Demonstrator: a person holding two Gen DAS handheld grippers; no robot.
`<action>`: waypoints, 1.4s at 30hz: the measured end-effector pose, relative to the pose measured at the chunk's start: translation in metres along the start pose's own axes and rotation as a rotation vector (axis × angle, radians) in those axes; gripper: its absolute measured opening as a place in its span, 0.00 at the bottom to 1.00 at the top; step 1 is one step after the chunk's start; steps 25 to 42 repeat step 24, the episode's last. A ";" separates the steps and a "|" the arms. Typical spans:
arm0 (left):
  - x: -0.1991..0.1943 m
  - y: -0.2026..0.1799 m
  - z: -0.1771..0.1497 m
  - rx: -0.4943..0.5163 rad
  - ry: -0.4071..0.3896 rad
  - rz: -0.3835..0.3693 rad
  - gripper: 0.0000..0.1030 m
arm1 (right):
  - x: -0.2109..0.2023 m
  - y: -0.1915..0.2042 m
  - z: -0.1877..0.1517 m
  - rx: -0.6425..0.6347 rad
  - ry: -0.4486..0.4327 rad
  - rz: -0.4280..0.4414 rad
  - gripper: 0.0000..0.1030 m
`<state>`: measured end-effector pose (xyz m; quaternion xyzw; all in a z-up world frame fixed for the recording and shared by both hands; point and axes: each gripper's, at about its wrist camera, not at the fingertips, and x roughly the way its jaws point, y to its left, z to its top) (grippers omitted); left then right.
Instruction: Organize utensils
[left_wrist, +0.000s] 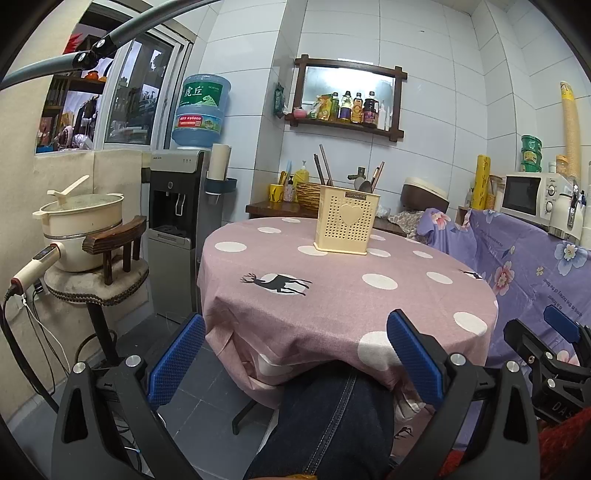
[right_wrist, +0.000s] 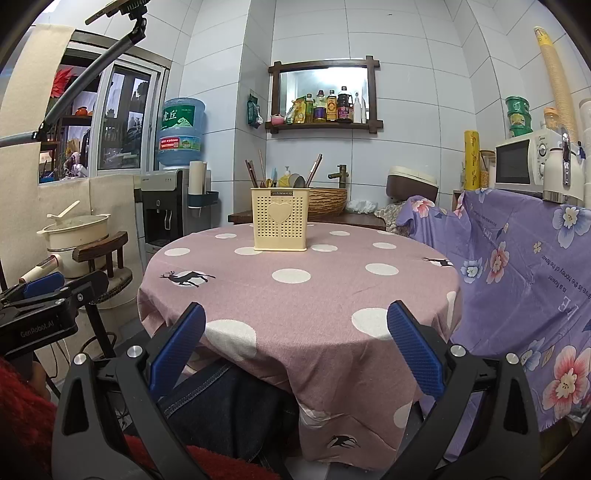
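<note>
A cream perforated utensil holder (left_wrist: 347, 219) with a heart on its front stands at the far side of the round pink-clothed table (left_wrist: 332, 295). Chopsticks (left_wrist: 322, 166) and a metal spoon (left_wrist: 364, 184) stick up out of it. The holder also shows in the right wrist view (right_wrist: 280, 219). My left gripper (left_wrist: 295, 354) is open and empty, held low in front of the table's near edge above a knee in jeans. My right gripper (right_wrist: 295, 347) is open and empty at the near edge too. The right gripper shows at the right of the left wrist view (left_wrist: 554, 332).
A chair (left_wrist: 110, 258) at the left carries an electric pot (left_wrist: 81, 221). A water dispenser (left_wrist: 177, 206) stands behind it. A purple floral cloth (right_wrist: 517, 266) covers furniture at the right, with a microwave (right_wrist: 521, 162) on top. A counter with a basket (right_wrist: 328, 201) lies behind the table.
</note>
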<state>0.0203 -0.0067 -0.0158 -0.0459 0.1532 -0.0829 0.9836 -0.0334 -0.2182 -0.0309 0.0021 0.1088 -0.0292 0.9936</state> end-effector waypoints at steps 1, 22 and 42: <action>0.000 0.000 0.000 0.000 0.000 0.000 0.95 | 0.000 0.000 0.000 0.000 0.000 0.001 0.94; 0.001 0.004 -0.001 -0.003 0.007 0.007 0.95 | 0.000 -0.001 -0.003 -0.001 0.006 0.004 0.94; 0.001 0.004 0.000 -0.002 0.008 0.005 0.95 | 0.000 -0.001 -0.003 -0.001 0.009 0.007 0.94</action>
